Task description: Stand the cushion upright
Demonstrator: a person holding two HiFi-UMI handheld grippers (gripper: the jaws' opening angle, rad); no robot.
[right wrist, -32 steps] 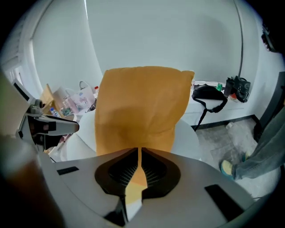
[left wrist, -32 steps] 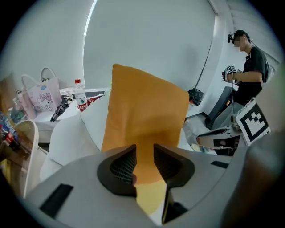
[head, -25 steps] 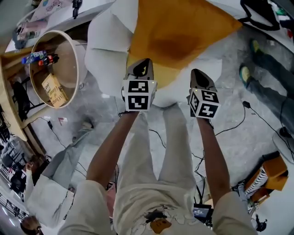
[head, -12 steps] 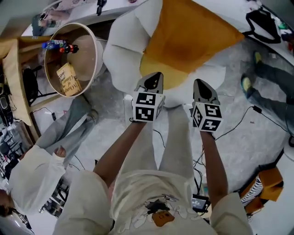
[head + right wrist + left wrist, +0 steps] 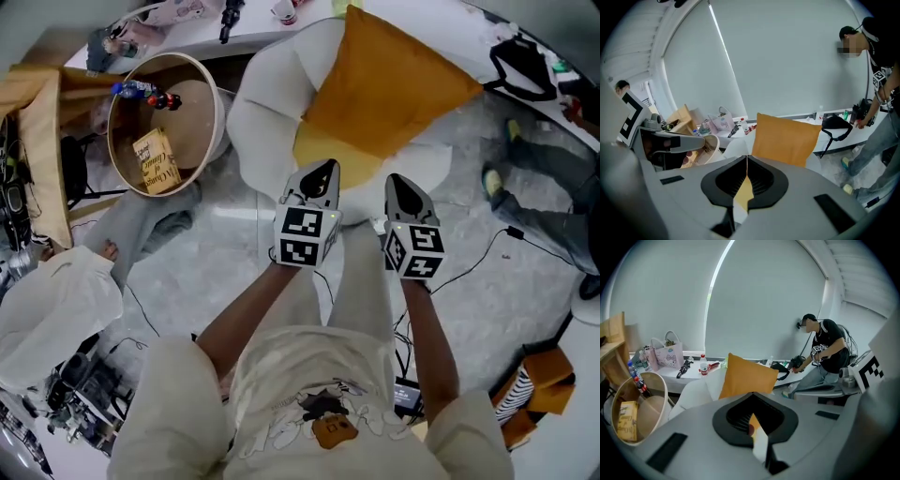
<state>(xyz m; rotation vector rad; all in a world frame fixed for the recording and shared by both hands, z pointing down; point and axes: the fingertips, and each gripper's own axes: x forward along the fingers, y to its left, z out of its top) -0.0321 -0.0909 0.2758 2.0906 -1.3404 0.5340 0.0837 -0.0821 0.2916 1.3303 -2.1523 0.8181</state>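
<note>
Nearest: left tool (image 5: 322, 172) and right tool (image 5: 397, 182), each with jaws pressed together and nothing between them. Both hang short of the seat, apart from the cushion.

Beyond them, the orange cushion (image 5: 384, 84) stands on edge on the white armchair (image 5: 267, 112), seemingly propped against the backrest.

Judgement: the standing-up appears done; at most a check that it stays put remains.

Not verifiable: the cushion's bottom edge, masked by the tool bodies in both gripper views, and whether it truly rests on the backrest.

Farther off, a long tabletop (image 5: 693, 376) carries a water bottle (image 5: 703, 364) and a pink bag (image 5: 668, 355). Smaller items there are indistinct.
</note>
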